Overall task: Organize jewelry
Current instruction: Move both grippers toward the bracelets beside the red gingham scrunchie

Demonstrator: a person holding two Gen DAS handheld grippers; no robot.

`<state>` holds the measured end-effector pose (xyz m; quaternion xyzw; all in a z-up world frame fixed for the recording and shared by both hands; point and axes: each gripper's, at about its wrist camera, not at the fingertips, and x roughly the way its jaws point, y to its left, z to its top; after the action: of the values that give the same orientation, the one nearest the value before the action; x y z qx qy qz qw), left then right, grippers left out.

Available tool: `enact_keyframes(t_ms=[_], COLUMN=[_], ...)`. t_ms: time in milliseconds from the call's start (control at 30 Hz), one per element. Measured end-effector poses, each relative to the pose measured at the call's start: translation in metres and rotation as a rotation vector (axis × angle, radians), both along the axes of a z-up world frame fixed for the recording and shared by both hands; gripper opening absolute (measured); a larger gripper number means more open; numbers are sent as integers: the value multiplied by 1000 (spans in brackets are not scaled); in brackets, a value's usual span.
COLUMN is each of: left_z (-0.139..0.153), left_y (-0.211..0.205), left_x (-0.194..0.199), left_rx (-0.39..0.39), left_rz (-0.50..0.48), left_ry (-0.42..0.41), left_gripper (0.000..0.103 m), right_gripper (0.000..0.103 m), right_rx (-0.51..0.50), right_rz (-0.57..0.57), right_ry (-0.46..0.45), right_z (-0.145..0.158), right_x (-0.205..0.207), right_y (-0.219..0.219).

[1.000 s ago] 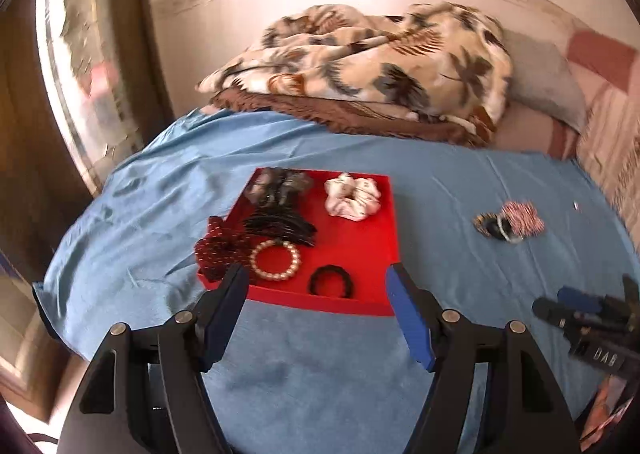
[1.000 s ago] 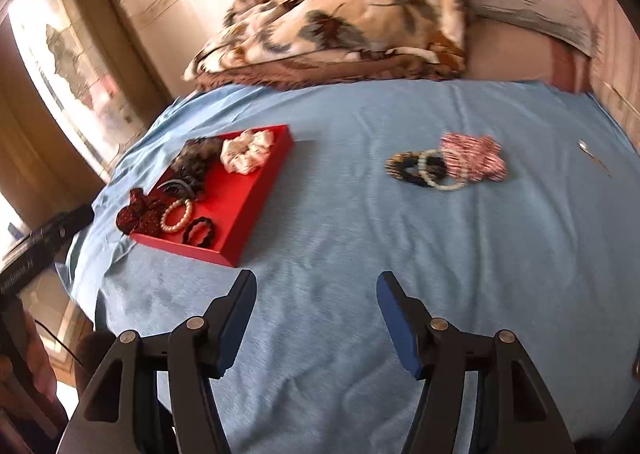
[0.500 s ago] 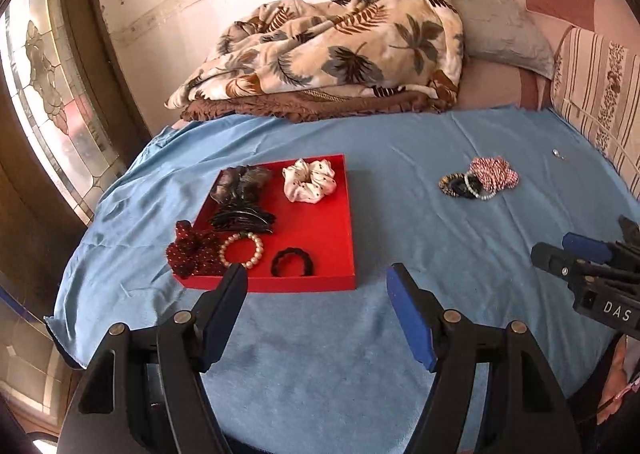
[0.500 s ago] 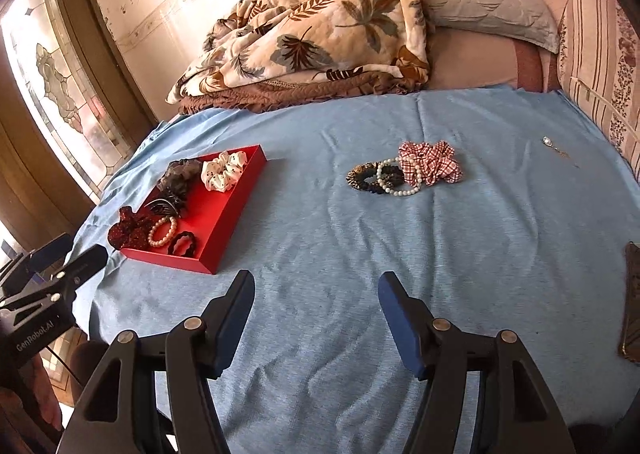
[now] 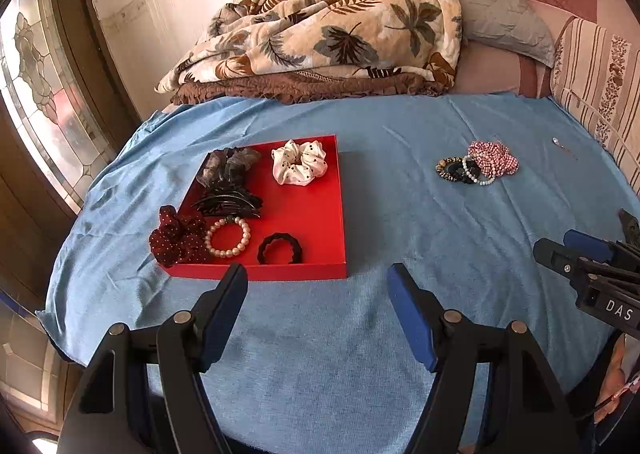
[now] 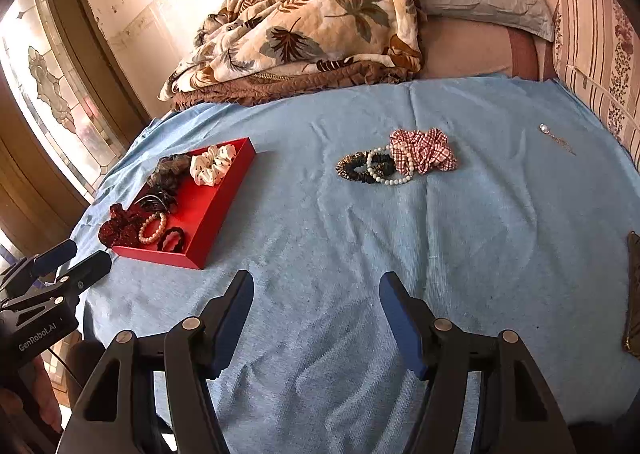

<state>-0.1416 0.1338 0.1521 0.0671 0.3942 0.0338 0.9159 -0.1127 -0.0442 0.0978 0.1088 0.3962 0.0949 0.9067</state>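
A red tray [image 5: 316, 210] [image 6: 218, 210] lies on the blue sheet. It holds a white scrunchie [image 5: 299, 162], a grey scrunchie [image 5: 228, 166], black clips [image 5: 228, 202], a pearl bracelet [image 5: 227, 236], a black hair tie [image 5: 279, 248] and a dark red scrunchie [image 5: 176, 236] over its corner. A loose pile lies apart to the right: a red checked scrunchie [image 6: 424, 150], a white bead bracelet [image 6: 390, 166] and dark hair ties [image 6: 356, 168]. My left gripper [image 5: 318, 282] is open and empty just in front of the tray. My right gripper [image 6: 316, 290] is open and empty, well short of the pile.
A leaf-print blanket [image 5: 332, 30] and pillows [image 5: 504, 22] lie at the back against the wall. A small silver pendant [image 6: 554, 136] lies at the far right. A stained-glass window [image 5: 40, 86] is on the left. A dark object [image 6: 632, 294] sits at the right edge.
Both grippers have pulled back and risen, so the tray and the pile look farther away. The left view has swung right. Nothing on the bed has moved; both stay open.
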Motion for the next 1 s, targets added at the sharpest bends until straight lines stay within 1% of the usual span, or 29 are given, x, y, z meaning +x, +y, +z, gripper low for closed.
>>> enact_keyframes(t_ms=[267, 400, 567, 733, 833, 900, 933, 1000], left_z=[-7, -9, -16, -32, -47, -59, -64, -73], left_y=[-3, -9, -30, -56, -66, -72, -73, -76], left_x=[14, 31, 75, 124, 155, 176, 183, 201], left_rx=[-16, -48, -109, -162, -240, -271, -273, -283], left_rz=[-12, -35, -89, -117, -130, -122, -116, -106], left_ry=[43, 64, 103, 123, 164, 190, 193, 205], left_gripper=[71, 71, 71, 71, 71, 71, 69, 58], right_gripper=[70, 70, 70, 70, 70, 70, 69, 64], right_rx=[3, -4, -10, -12, -4, 6, 17, 54], right_rz=[-22, -69, -137, -169, -161, -153, -147, -119], right_ry=[17, 45, 76, 80, 67, 73, 78, 86], right_z=[-9, -19, -29, -33, -36, -41, -44, -51], right_x=[6, 12, 27, 51, 74, 91, 99, 116], right_y=[-11, -35, -72, -98, -106, -108, -108, -105])
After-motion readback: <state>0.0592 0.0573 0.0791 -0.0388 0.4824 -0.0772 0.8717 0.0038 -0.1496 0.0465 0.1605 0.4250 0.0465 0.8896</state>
